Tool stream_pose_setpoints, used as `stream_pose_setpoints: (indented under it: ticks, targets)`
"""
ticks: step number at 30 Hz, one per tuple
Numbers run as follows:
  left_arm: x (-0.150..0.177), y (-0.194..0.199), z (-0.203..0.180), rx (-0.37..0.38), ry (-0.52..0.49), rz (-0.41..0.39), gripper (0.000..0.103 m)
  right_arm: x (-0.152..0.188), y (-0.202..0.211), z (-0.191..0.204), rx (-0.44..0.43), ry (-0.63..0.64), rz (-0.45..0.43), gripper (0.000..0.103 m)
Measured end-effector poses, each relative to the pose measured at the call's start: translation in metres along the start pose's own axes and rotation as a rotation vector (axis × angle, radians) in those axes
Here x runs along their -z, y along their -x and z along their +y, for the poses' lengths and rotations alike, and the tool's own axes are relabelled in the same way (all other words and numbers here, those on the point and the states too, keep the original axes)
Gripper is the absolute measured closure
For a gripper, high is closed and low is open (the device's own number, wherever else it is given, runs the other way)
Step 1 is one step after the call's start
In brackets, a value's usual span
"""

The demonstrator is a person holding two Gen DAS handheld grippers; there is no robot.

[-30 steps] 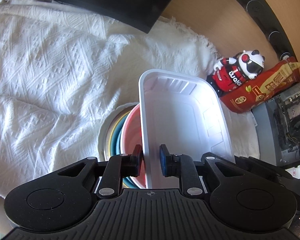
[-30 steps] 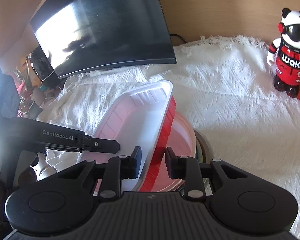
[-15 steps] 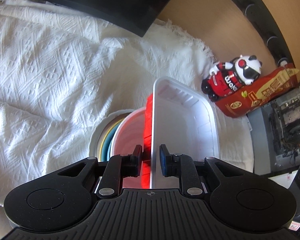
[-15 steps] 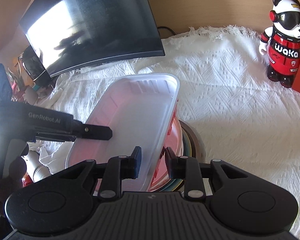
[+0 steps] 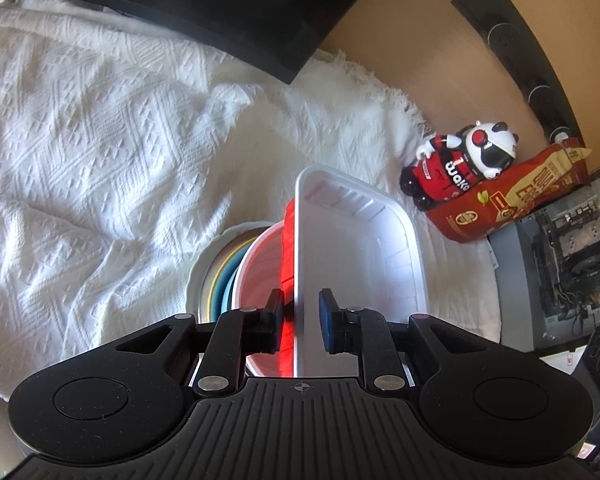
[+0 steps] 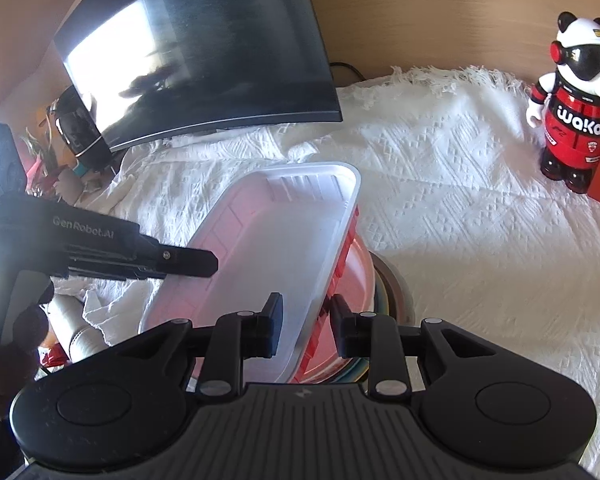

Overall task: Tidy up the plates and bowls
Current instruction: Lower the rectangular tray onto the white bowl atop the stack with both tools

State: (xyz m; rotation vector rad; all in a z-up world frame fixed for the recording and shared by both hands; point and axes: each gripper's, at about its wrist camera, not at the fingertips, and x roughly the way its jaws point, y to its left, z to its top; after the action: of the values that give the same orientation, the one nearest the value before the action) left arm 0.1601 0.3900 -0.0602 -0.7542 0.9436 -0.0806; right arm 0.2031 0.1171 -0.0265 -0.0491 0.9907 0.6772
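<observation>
A white rectangular tray (image 5: 360, 264) with a red outer side hangs tilted above a stack of dishes on the white cloth. My left gripper (image 5: 300, 320) is shut on the tray's near rim, one pad on the red side. My right gripper (image 6: 306, 328) is shut on the tray's (image 6: 268, 248) right rim. The left gripper's fingers (image 6: 188, 262) also show at the tray's left edge in the right wrist view. Under the tray, the stack has a pink bowl (image 5: 260, 272) on blue and yellow plates (image 5: 224, 280) and a white plate (image 5: 198, 276). The tray hides most of the stack.
A dark curved monitor (image 6: 204, 52) stands at the back of the cloth. A panda figure (image 6: 576, 120) and a red snack bag (image 5: 512, 200) stand at the right, beside an open computer case (image 5: 572, 256). Clutter lies off the cloth's left edge (image 6: 68, 168).
The tray has tipped between the grippers: its red side now shows in the left wrist view and shows less in the right wrist view. Both grips hold as before.
</observation>
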Motion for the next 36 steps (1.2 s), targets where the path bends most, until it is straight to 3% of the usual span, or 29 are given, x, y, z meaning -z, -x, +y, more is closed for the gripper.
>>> stream_pose_setpoints:
  ticks: [7,16,22,25,36]
  targets:
    - [-0.003,0.003,0.009,0.022,0.049,-0.008,0.083,0.002,-0.007,0.002,0.007,0.021,0.025,0.076]
    - [-0.004,0.006,0.005,-0.017,0.028,-0.032,0.083,-0.004,0.006,-0.001,0.019,0.028,-0.028,0.072]
    - [-0.006,0.001,0.004,0.016,0.036,-0.012,0.083,-0.005,0.003,-0.003,0.030,0.024,-0.026,0.072]
    - [-0.008,-0.001,0.001,0.010,0.024,-0.011,0.084,-0.006,0.003,0.001,0.026,0.050,-0.028,0.078]
    - [-0.012,-0.007,-0.003,0.005,0.017,-0.001,0.084,-0.010,-0.006,-0.001,0.043,0.053,-0.015,0.078]
